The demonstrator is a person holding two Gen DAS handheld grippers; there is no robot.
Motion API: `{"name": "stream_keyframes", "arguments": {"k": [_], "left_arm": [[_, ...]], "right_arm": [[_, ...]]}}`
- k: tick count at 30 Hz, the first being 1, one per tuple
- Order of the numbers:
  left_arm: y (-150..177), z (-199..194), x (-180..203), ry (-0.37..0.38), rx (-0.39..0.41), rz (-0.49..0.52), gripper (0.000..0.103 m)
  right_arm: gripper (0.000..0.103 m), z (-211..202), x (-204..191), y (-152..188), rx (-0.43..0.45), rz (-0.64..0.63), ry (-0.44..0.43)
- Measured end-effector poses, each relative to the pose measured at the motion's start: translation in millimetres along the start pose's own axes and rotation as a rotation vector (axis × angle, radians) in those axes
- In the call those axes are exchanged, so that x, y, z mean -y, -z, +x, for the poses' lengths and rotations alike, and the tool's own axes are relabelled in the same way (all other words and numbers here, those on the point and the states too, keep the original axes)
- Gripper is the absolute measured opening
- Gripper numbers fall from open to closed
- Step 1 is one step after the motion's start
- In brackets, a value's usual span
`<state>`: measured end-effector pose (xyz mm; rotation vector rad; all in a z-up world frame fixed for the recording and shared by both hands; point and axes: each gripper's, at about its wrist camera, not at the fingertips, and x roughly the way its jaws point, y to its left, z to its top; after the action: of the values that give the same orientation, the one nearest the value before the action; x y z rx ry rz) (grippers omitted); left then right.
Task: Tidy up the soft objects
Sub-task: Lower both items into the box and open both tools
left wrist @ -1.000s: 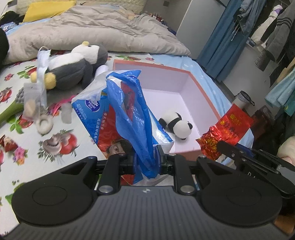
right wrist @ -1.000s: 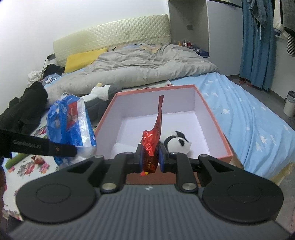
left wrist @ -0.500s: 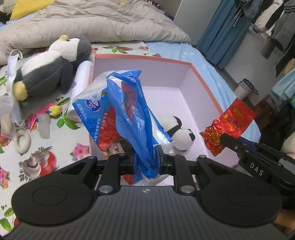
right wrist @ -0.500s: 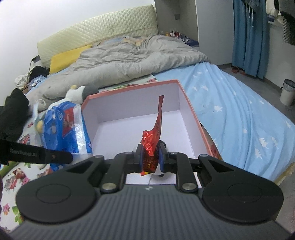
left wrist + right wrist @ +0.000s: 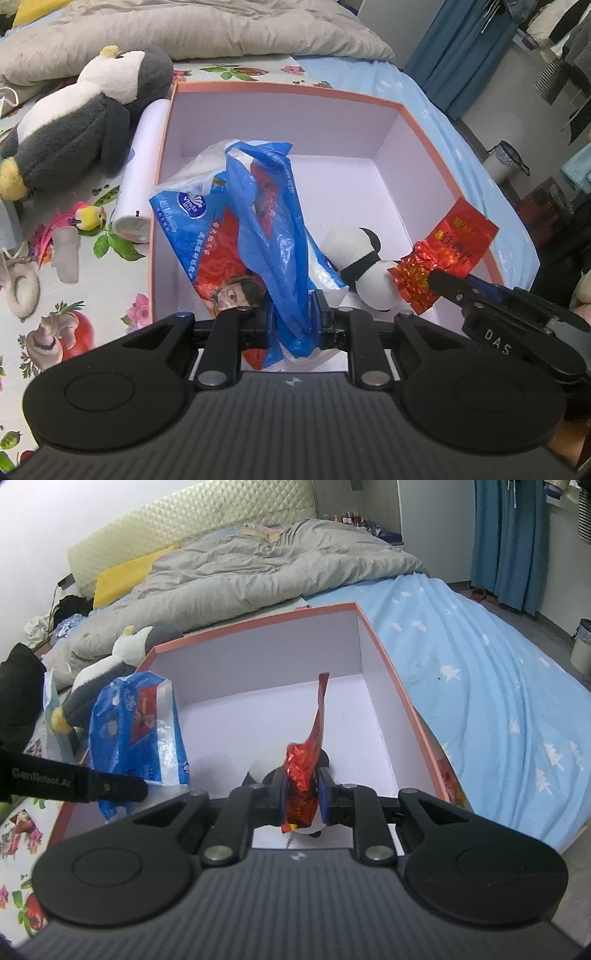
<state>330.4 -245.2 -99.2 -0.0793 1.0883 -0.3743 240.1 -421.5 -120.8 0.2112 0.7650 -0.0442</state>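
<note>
My left gripper (image 5: 293, 314) is shut on the blue handle of a blue and red tissue pack bag (image 5: 221, 236) and holds it over the open pink box (image 5: 288, 90). My right gripper (image 5: 301, 794) is shut on a red foil packet (image 5: 310, 746) above the box's near right part; the packet also shows in the left wrist view (image 5: 447, 251). A small panda plush (image 5: 365, 262) lies inside the box. In the right wrist view the bag (image 5: 136, 727) hangs at the box's left wall (image 5: 258, 627).
A grey and white penguin plush (image 5: 74, 122) and a white roll (image 5: 142, 166) lie left of the box on the flowered sheet. A grey duvet (image 5: 258, 572) lies behind. The blue sheet (image 5: 498, 686) falls off to the right. A bin (image 5: 504, 162) stands on the floor.
Both grippers have moved forward and down over the box. The bag now hangs inside the box's rim, and the red packet sits lower above the panda.
</note>
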Motion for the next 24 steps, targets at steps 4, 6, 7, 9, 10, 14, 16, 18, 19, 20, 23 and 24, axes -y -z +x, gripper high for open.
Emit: {"name": "stream_keyframes", "arguments": {"k": [4,6,7,9,10,14,16,18,19,20,23,24], "left_arm": [[0.2,-2.6,0.0,-0.009,0.009,0.0,0.037],[0.9,-7.0,-1.0,-0.009,0.022,0.001,0.041],[1.3,-9.6,-1.3,-0.009,0.026,0.002,0.041],[2.0,-15.6,-1.4,-0.006,0.035,0.003,0.042],[2.6,-18.8,-1.2,-0.006,0.041,0.004,0.042],[8.4,-34.4,-0.7,0.0,0.065,0.003,0.042],[12.8,-42.6,0.2,0.004,0.075,0.005,0.042],[19.1,-52.3,0.9,0.005,0.088,0.01,0.042],[22.4,-56.9,0.8,0.005,0.094,0.01,0.042],[25.6,-60.5,1.1,0.005,0.098,0.009,0.042],[36.0,-74.6,0.1,0.004,0.111,0.009,0.042],[39.9,-80.4,-0.5,0.004,0.119,0.009,0.042]], "right_arm": [[0.032,1.9,2.8,-2.7,-0.011,0.021,0.002],[0.039,0.1,3.7,-2.8,-0.01,0.032,-0.01],[0.039,-1.4,3.9,-2.3,-0.007,0.034,-0.01],[0.039,-6.1,3.1,-1.5,0.0,0.036,-0.008],[0.039,-9.2,2.2,-1.3,0.004,0.036,-0.01],[0.039,-23.6,-2.6,-0.1,0.024,0.029,-0.02],[0.039,-32.2,-5.5,1.4,0.041,0.03,-0.03],[0.039,-40.9,-9.3,3.5,0.054,0.019,-0.038],[0.039,-44.4,-11.4,4.6,0.058,0.012,-0.037],[0.039,-48.3,-13.3,6.3,0.063,0.008,-0.038],[0.039,-60.8,-18.2,11.8,0.077,0.007,-0.045],[0.039,-65.3,-20.0,13.1,0.083,0.006,-0.047]]}}
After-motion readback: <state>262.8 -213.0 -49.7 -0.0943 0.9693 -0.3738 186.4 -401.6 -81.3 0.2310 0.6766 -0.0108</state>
